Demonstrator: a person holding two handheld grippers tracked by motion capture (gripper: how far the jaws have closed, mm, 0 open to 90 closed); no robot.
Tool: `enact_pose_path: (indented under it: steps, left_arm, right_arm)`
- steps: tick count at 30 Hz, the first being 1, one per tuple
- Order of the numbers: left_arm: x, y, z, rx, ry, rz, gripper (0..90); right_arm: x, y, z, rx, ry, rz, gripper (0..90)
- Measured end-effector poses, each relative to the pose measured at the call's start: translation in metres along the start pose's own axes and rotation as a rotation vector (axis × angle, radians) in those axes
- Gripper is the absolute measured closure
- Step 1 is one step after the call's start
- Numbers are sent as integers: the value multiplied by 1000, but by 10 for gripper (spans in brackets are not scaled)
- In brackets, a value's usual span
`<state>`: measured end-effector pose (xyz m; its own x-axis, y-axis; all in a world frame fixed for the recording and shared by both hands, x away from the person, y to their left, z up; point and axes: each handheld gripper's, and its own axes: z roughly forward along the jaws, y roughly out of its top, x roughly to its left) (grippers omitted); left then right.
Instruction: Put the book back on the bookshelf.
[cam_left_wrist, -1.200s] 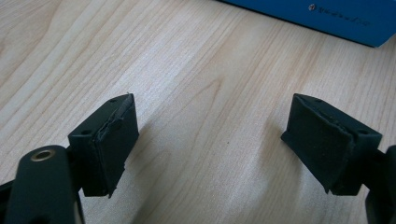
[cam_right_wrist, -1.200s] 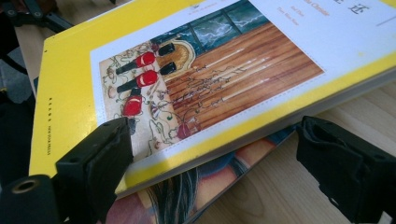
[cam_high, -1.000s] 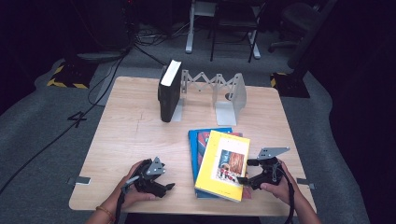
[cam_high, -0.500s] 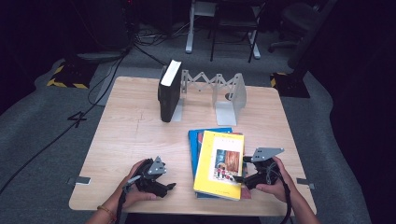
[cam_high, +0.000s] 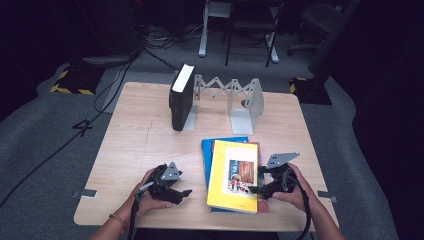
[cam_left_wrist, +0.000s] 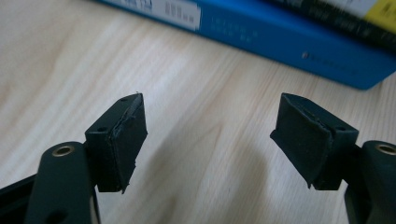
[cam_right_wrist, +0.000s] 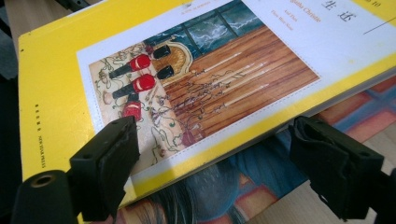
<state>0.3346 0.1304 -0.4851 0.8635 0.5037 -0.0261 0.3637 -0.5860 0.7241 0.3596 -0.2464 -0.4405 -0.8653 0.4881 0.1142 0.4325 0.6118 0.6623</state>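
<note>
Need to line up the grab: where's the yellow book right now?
High view: the yellow book tops the stack at the table's near right, beside the right gripper.

Glossy paper cover on the yellow book (cam_right_wrist: 196, 70), pale smooth wood-grain table (cam_left_wrist: 196, 140) beneath, matt black rubbery pads (cam_left_wrist: 122, 140) (edges slightly ragged).

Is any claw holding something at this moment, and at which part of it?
Nothing is held. The right claw is open astride the yellow book's edge, not clamped. The left claw is open over bare table.
</note>
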Motion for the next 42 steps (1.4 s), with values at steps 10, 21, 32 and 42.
enact_pose_path:
  steps: [10, 21, 32, 42]
  left_arm:
    - [-6, 28, 17, -22, 13, 51, 255]
    - [-9, 36, 27, -17, 66, 56, 276]
    - [-8, 36, 28, -10, 73, 64, 276]
    - [-5, 36, 28, -20, 71, 51, 279]
  right_arm:
    - [-6, 12, 13, 45, 32, -16, 44]
    - [1, 11, 9, -26, -12, -37, 227]
    - [8, 23, 14, -79, 2, -91, 433]
    - [5, 35, 19, -104, 42, -106, 633]
